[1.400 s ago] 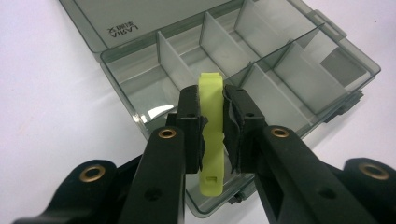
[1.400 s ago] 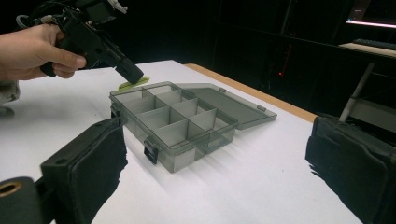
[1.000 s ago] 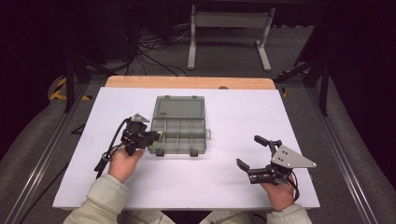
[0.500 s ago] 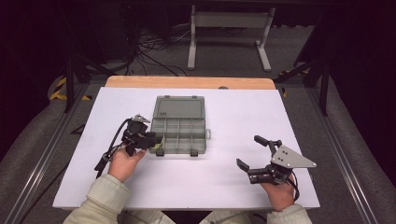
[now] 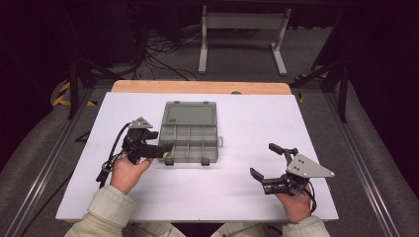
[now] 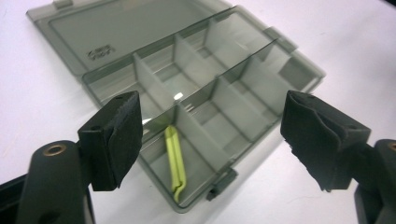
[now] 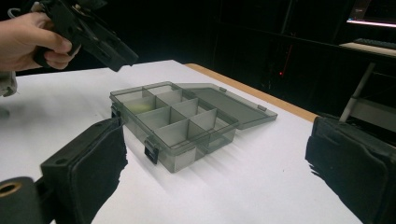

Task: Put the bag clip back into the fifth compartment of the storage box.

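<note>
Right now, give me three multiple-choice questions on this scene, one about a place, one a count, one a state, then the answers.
1. Where does the yellow-green plastic clip lie?
A in a corner compartment of the box
B on the lid
C on the table

2. How many compartments has the grey see-through plastic box?
A four
B eight
C twelve

3. How is the left gripper?
A shut on the clip
B open, nothing between its jaws
C shut, nothing held

Answers:
1 A, it rests inside the corner cell by the latch.
2 B, two rows of four.
3 B, its jaws have just been opening above the box.
</note>
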Demonstrator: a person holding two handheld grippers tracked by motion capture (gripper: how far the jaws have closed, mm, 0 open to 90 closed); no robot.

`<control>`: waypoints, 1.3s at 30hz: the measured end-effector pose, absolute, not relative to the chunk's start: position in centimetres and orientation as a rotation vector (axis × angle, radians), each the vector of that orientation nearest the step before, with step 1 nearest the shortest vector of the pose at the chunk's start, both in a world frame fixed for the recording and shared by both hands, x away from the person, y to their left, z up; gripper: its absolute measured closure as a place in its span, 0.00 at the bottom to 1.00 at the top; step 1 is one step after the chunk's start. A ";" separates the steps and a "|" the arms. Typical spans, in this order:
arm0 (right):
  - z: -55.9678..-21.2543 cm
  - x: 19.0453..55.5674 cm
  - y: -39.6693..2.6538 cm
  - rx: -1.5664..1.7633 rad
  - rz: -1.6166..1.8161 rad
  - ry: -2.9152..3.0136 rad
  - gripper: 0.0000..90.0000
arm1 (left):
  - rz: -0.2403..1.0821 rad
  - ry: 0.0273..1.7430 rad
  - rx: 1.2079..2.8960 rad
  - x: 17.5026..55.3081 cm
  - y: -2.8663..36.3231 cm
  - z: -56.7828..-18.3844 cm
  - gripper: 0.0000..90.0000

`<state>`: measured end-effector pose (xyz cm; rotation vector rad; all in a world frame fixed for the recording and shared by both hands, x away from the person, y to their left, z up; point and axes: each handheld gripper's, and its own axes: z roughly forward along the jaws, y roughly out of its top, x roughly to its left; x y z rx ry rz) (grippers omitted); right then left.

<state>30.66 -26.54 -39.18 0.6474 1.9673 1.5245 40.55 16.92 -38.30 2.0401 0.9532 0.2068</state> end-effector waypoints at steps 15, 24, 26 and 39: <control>-39.1 30.7 -26.6 0.651 1.527 1.969 0.05 | 0.270 0.747 1.954 36.6 18.4 -35.5 0.07; -39.1 30.7 -26.5 0.653 1.526 1.972 0.05 | 0.322 0.682 1.852 33.9 20.8 -35.4 0.05; -39.1 30.7 -26.5 0.652 1.524 1.972 0.05 | 0.326 0.670 1.832 33.6 21.3 -35.5 0.05; -39.2 30.8 -26.5 0.657 1.531 1.973 0.04 | 0.407 0.616 1.719 30.7 24.4 -37.5 0.05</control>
